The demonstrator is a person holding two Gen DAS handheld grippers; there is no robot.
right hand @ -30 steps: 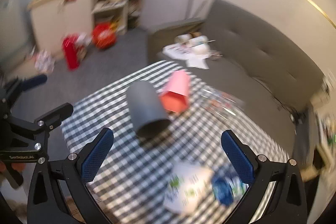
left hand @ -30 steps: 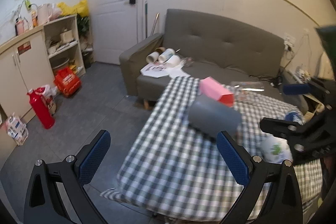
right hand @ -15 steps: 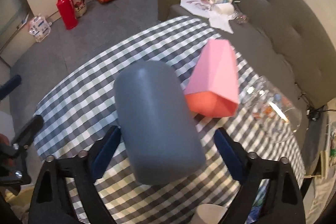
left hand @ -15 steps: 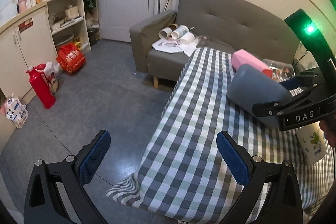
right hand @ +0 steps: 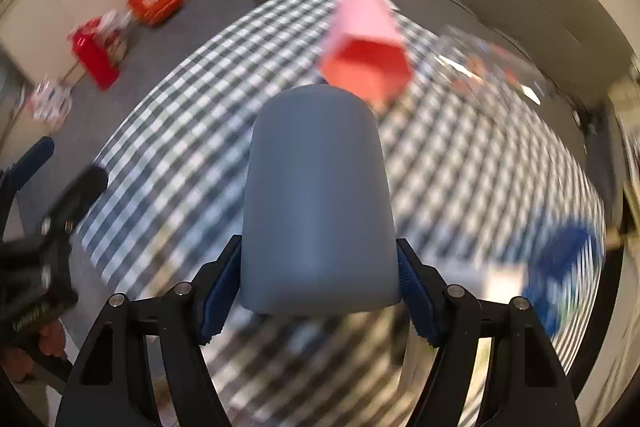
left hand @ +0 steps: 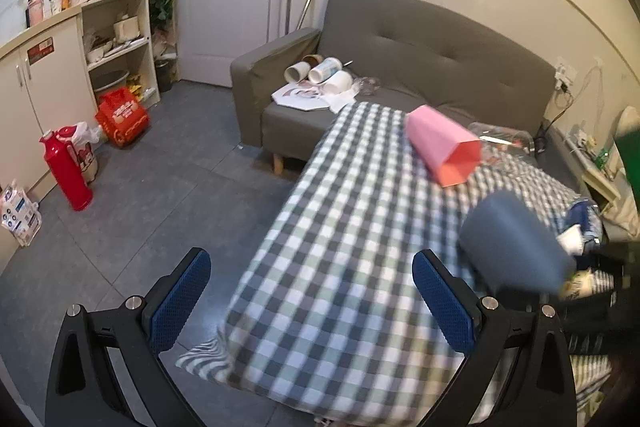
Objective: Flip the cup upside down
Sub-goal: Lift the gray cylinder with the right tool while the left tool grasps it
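Observation:
A grey-blue cup (right hand: 318,203) sits between the blue pads of my right gripper (right hand: 319,279), which is shut on it near its rim end; its closed bottom points away from the camera. The cup is held above the checked tablecloth (right hand: 460,147). In the left wrist view the same cup (left hand: 516,243) shows blurred at the right, lifted over the table. My left gripper (left hand: 312,301) is open and empty, hovering over the near left corner of the table (left hand: 340,247).
A pink cup (left hand: 444,151) lies on its side on the far part of the table, beside clear plastic packaging (left hand: 504,141). A paper cup (left hand: 578,285) and blue items lie at the right. A grey sofa (left hand: 420,59) stands behind; a red thermos (left hand: 66,173) on the floor.
My right gripper has closed on the grey-blue cup and lifted it off the cloth, turning it so its bottom points away. The left gripper has drawn back slightly.

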